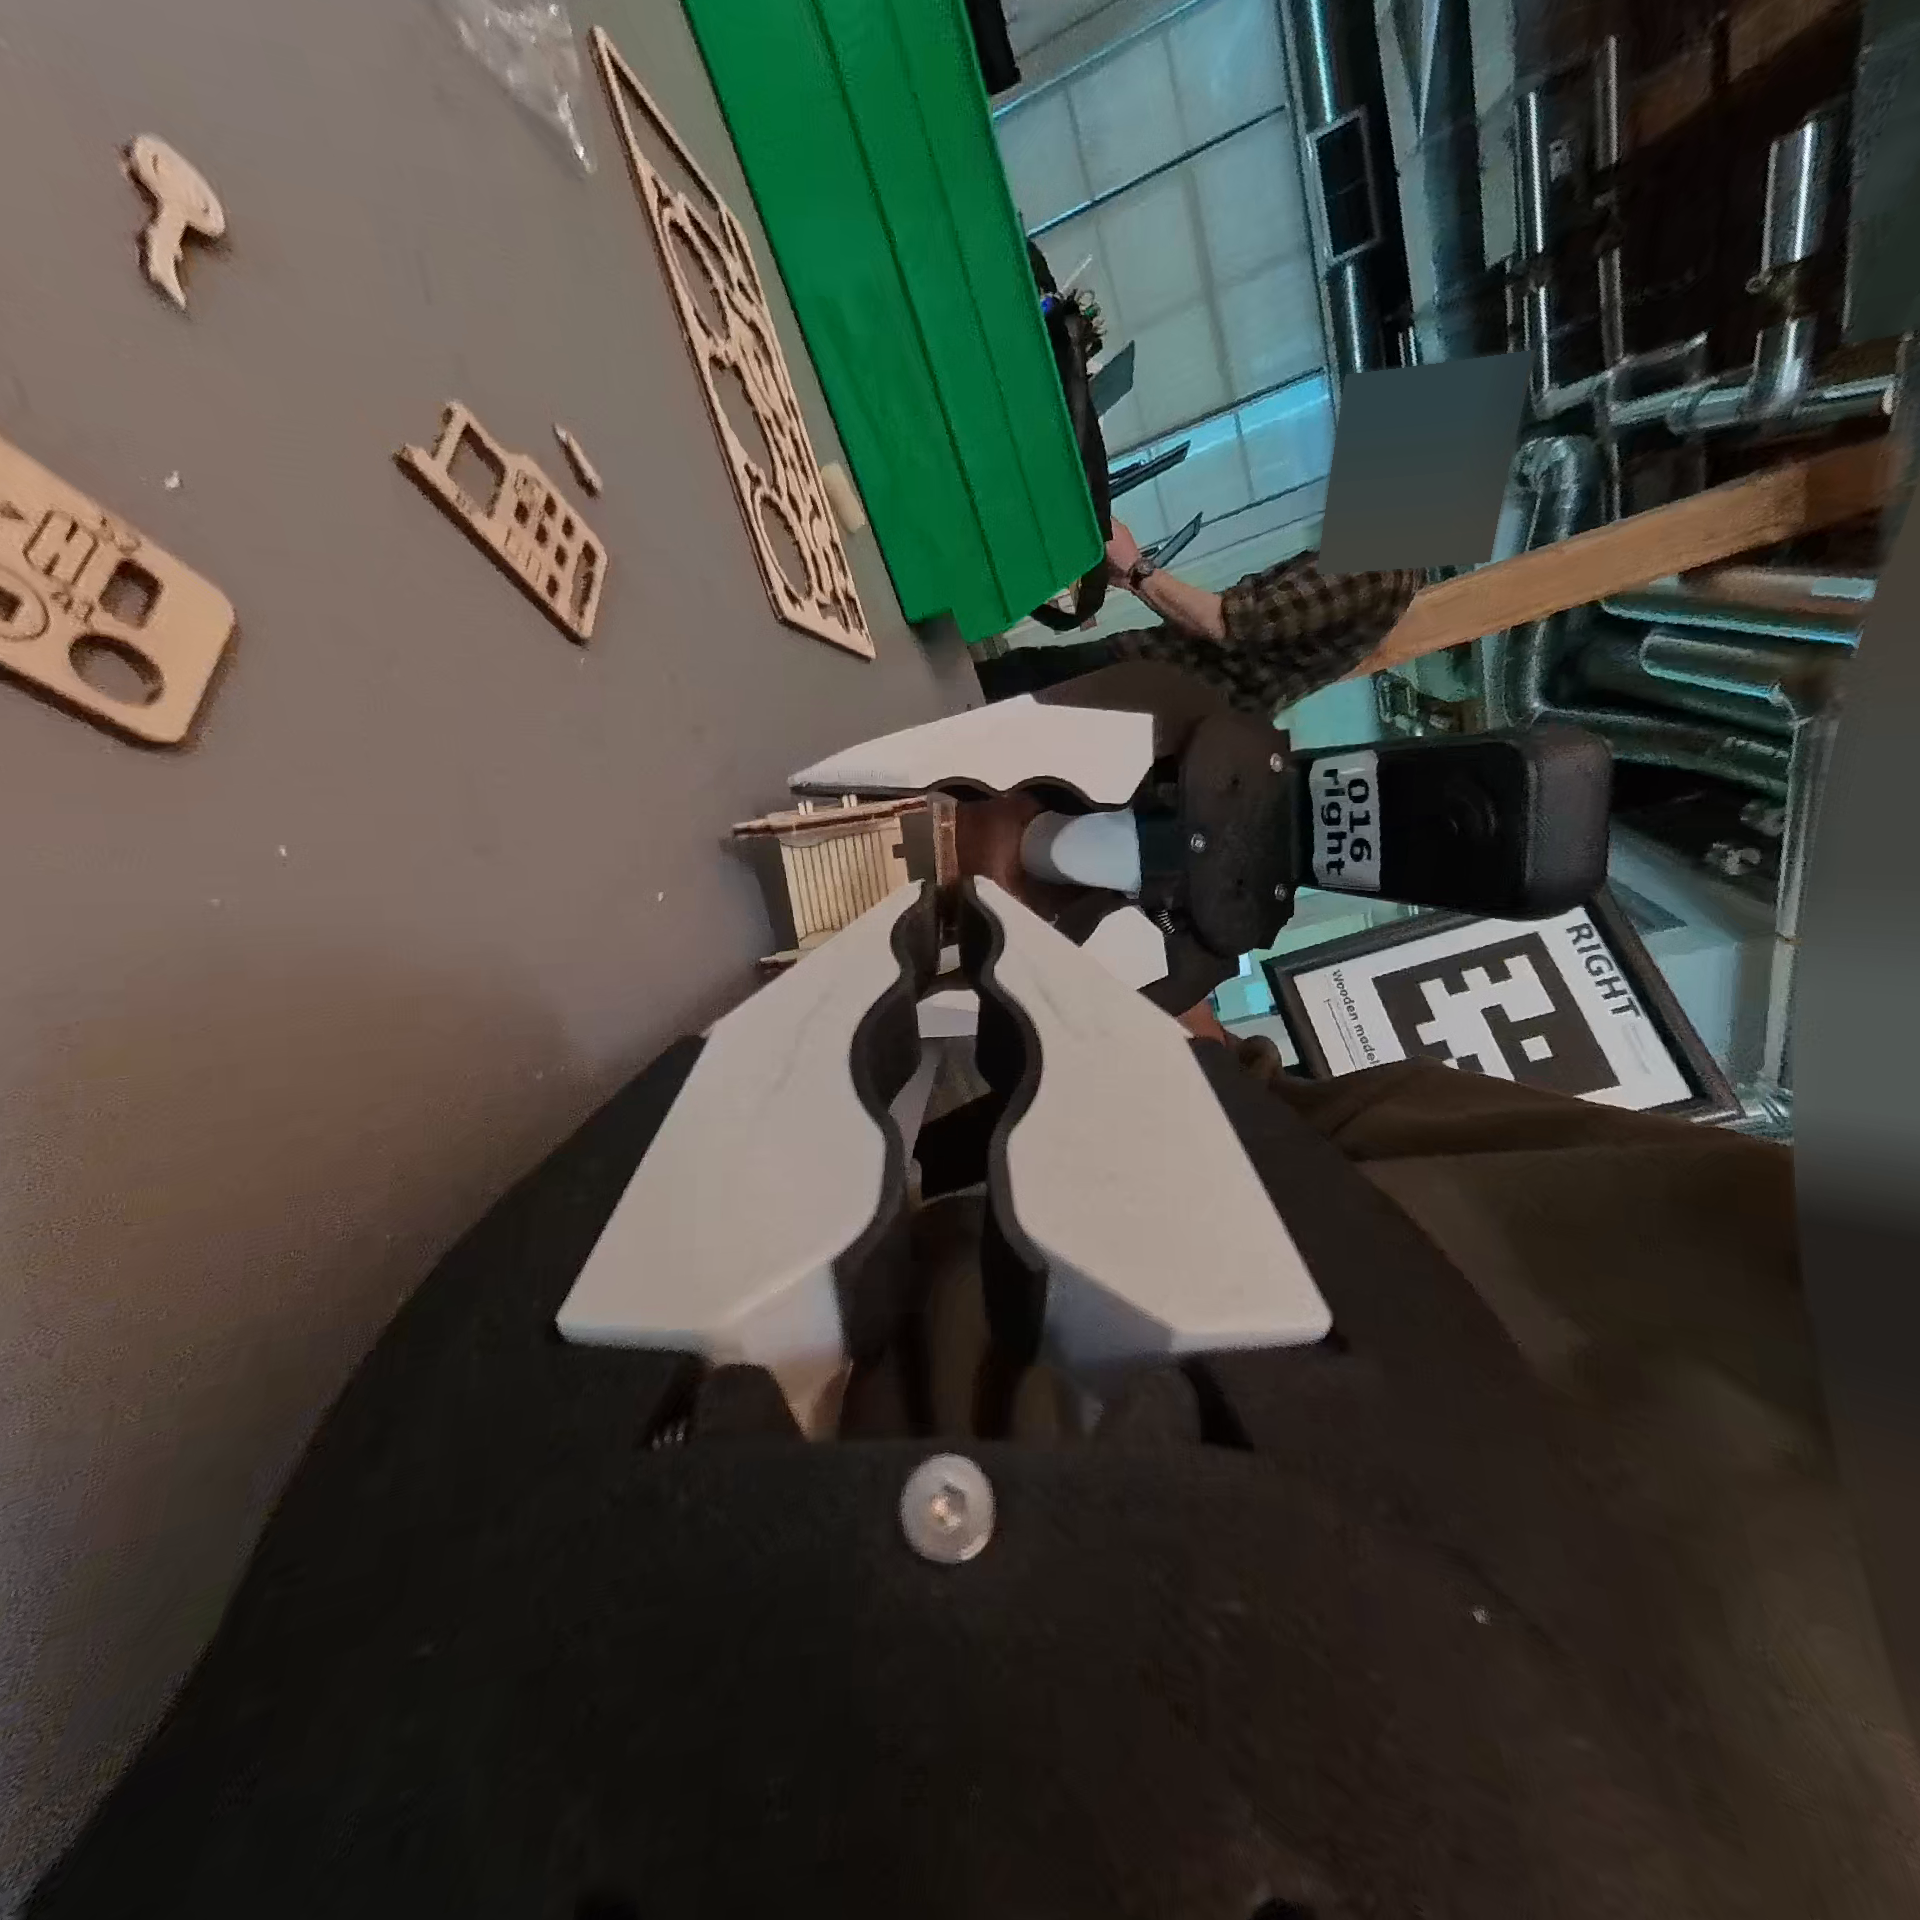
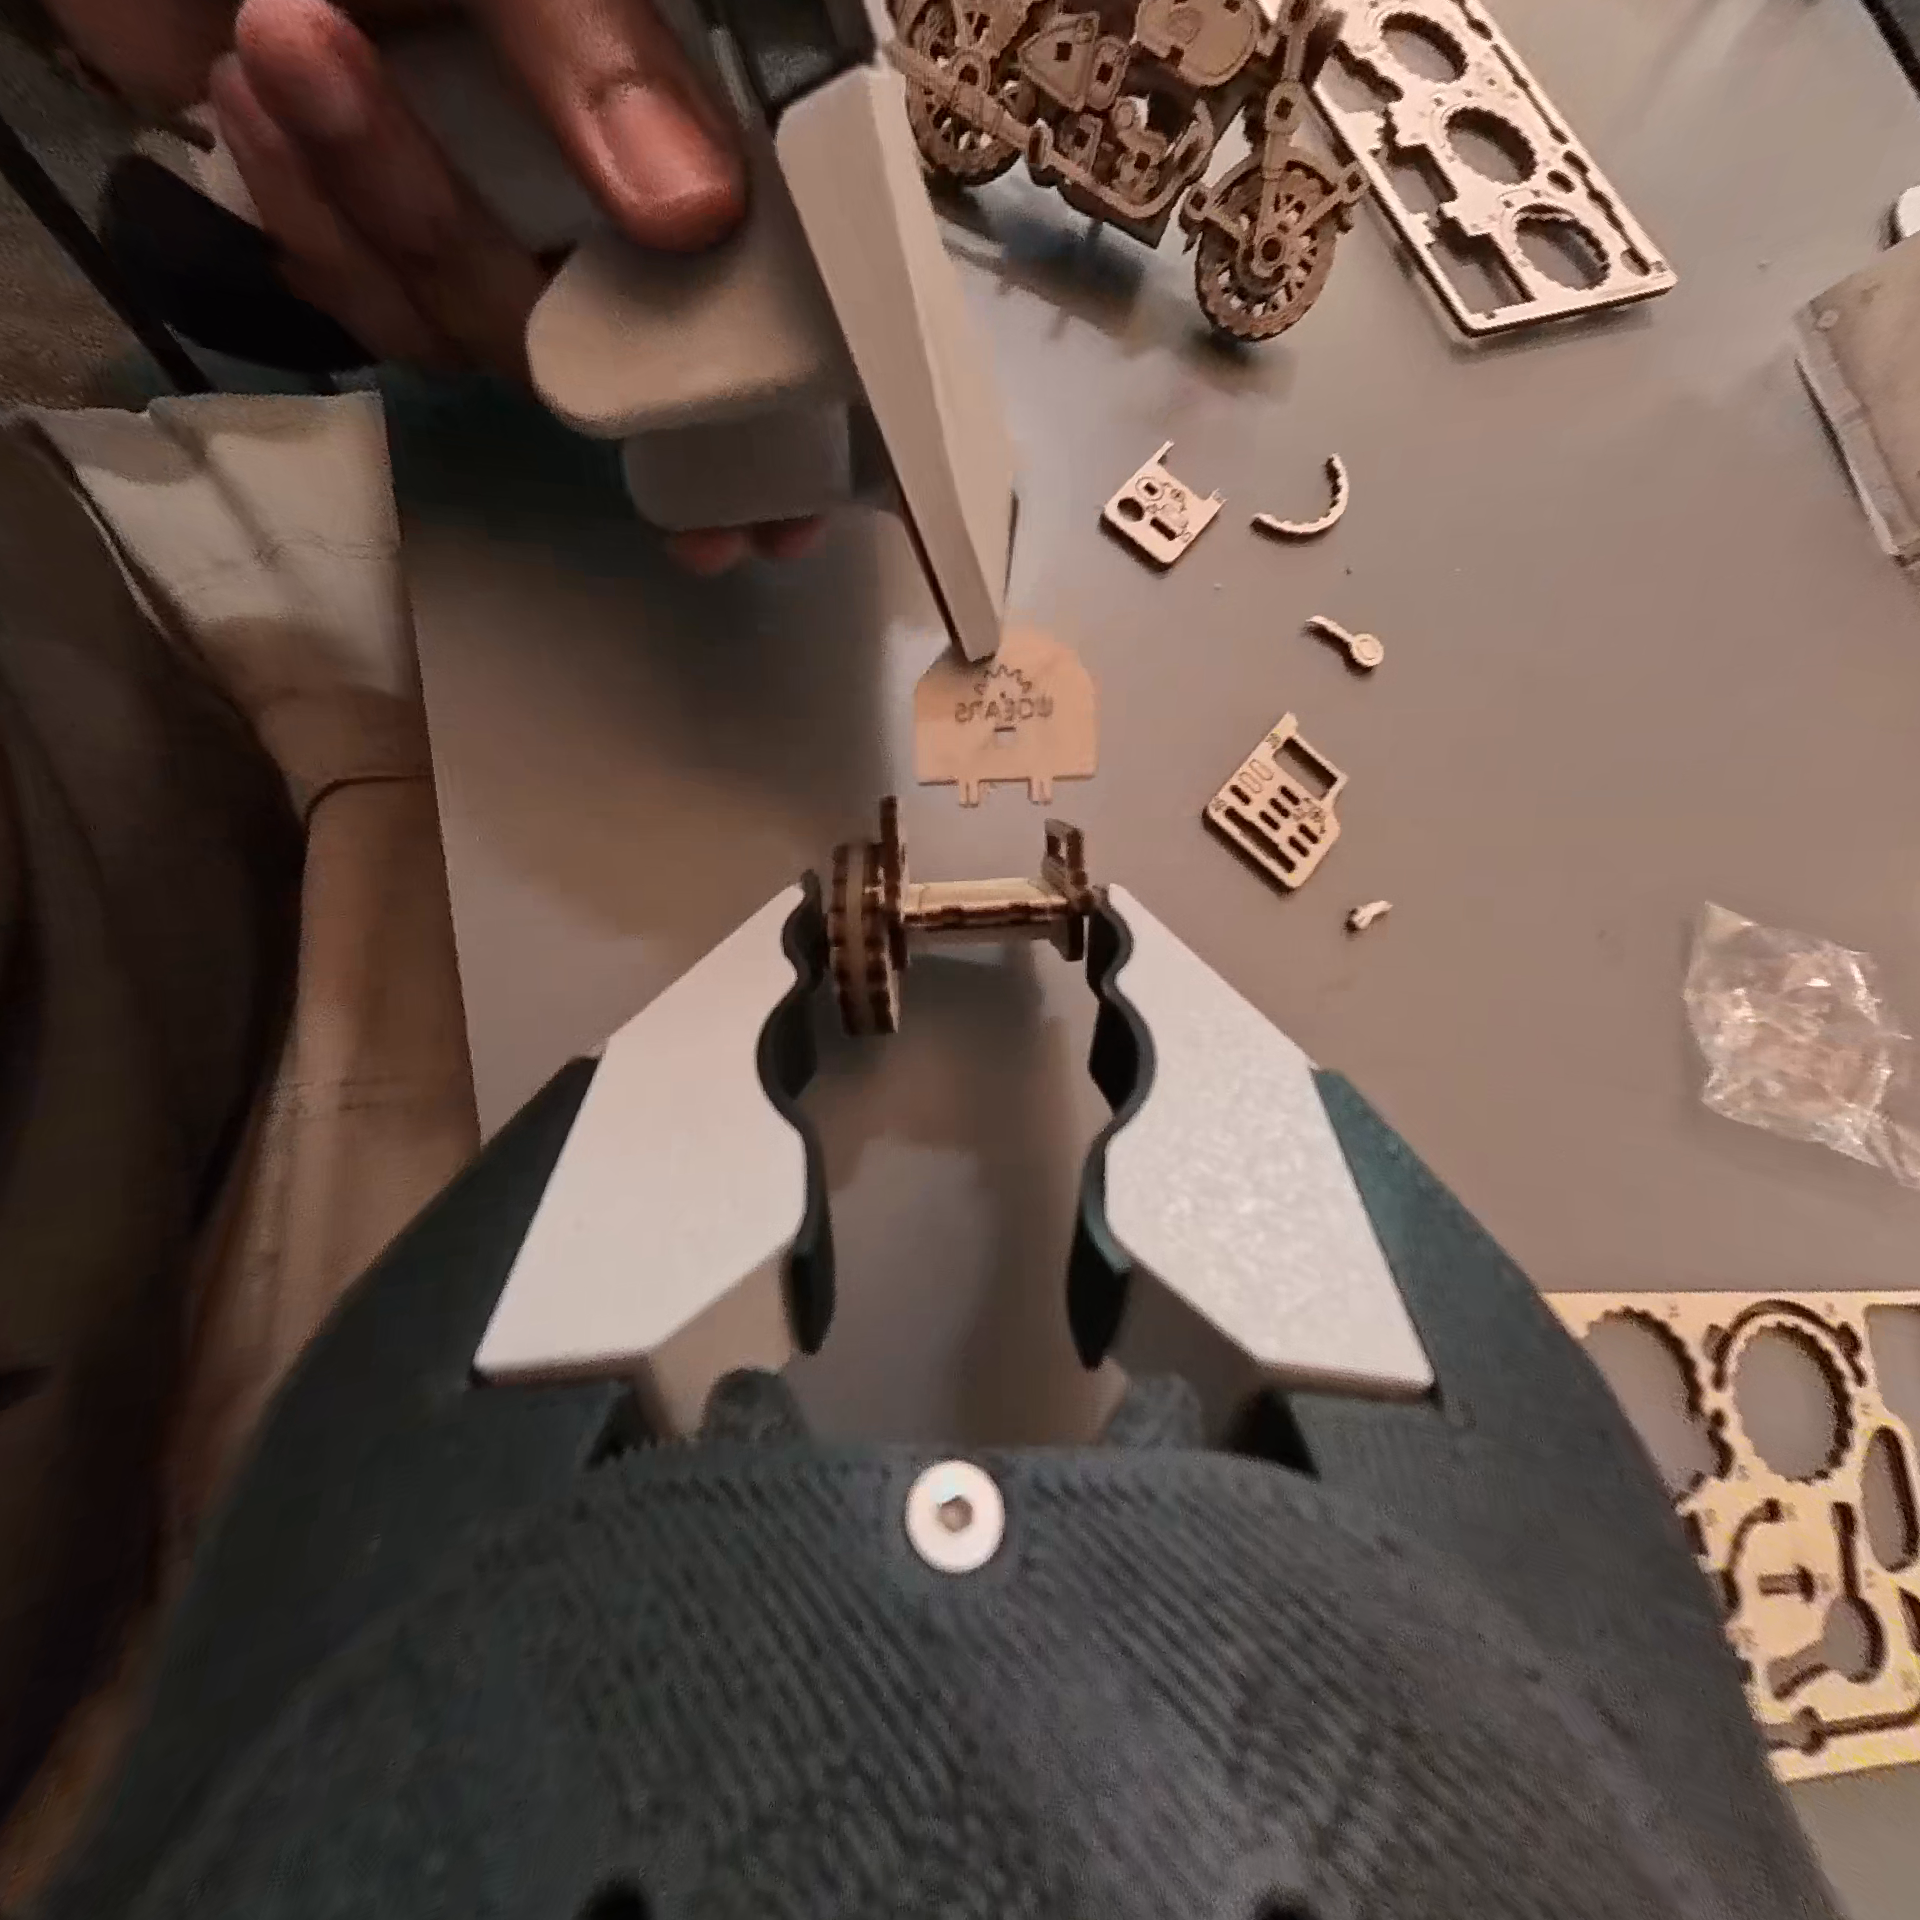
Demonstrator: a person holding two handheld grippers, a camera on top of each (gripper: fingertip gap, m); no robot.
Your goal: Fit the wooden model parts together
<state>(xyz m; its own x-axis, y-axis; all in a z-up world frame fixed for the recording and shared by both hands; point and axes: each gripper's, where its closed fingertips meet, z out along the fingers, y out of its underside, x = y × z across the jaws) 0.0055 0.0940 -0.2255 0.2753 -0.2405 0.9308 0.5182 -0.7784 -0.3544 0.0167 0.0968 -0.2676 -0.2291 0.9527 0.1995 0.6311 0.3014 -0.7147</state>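
Observation:
My right gripper (image 2: 956, 914) is shut on a small wooden axle assembly (image 2: 977, 906) with a gear wheel (image 2: 862, 935) at its left end, pinched end to end between the fingertips. My left gripper (image 1: 948, 899) is shut on a flat wooden plate (image 2: 1003, 727) with two tabs. One left finger (image 2: 914, 364) comes in from the upper left in the right wrist view. The plate hangs just beyond the assembly, tabs pointing at it, a small gap between them. The assembly (image 1: 831, 878) also shows in the left wrist view, just ahead of my left fingertips.
On the grey table stand a built wooden motorcycle (image 2: 1143, 135), punched-out sheets (image 2: 1475, 156) (image 2: 1787, 1558), loose cut parts (image 2: 1276, 816) (image 2: 1164, 514) and a plastic bag (image 2: 1808, 1060). A green box (image 1: 914, 312) lines the far edge. A person (image 1: 1278, 623) is in the background. The gap from one gripper's tips to the other's is roughly 4 centimetres. Left tips and right tips are each some 20 centimetres from the built wooden motorcycle (image 2: 1143, 135).

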